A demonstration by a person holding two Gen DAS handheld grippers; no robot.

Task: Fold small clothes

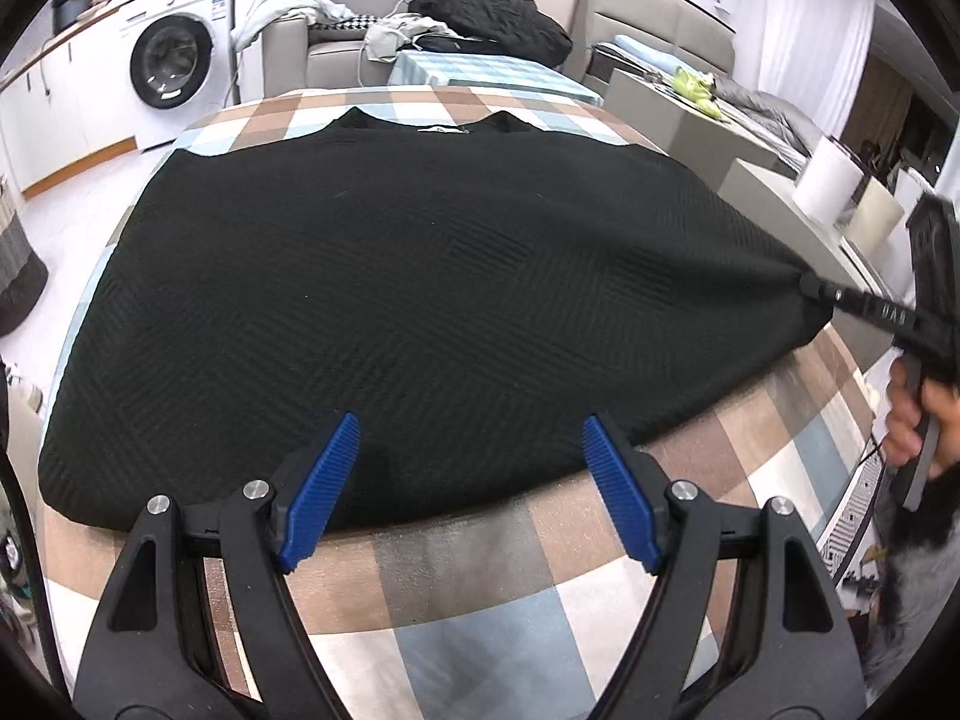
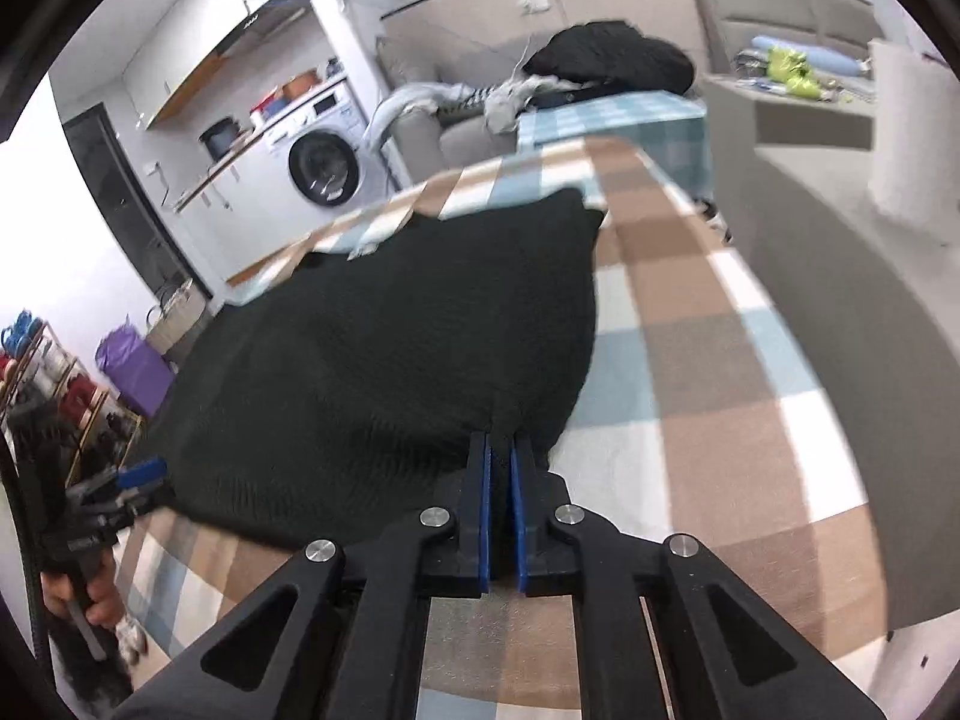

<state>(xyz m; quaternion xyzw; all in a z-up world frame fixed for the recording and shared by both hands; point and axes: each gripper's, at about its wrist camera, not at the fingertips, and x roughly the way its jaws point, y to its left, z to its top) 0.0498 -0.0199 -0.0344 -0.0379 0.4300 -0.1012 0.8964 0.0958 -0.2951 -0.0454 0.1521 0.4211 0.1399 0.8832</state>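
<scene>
A black knitted top (image 1: pixel 420 276) lies flat on the checked tablecloth (image 1: pixel 480 600), its neck with a white label at the far side. My left gripper (image 1: pixel 471 438) hangs open over the near hem, blue pads wide apart, the cloth lying under them but not pinched. At the right edge, my right gripper (image 1: pixel 807 285) is shut on the top's near right corner and pulls it taut. The right wrist view shows the same grip: the blue pads (image 2: pixel 485 480) of the right gripper (image 2: pixel 501 450) are pressed together on the top (image 2: pixel 390 348). The left gripper (image 2: pixel 141 474) shows at the far left.
The table (image 2: pixel 690 390) runs away from me with bare checked cloth right of the top. Behind stand a washing machine (image 1: pixel 174 60), a grey sofa with a black clothes pile (image 1: pixel 492 12), and a paper roll (image 1: pixel 831 180) on a grey counter at the right. A hand (image 1: pixel 918 414) holds the right gripper.
</scene>
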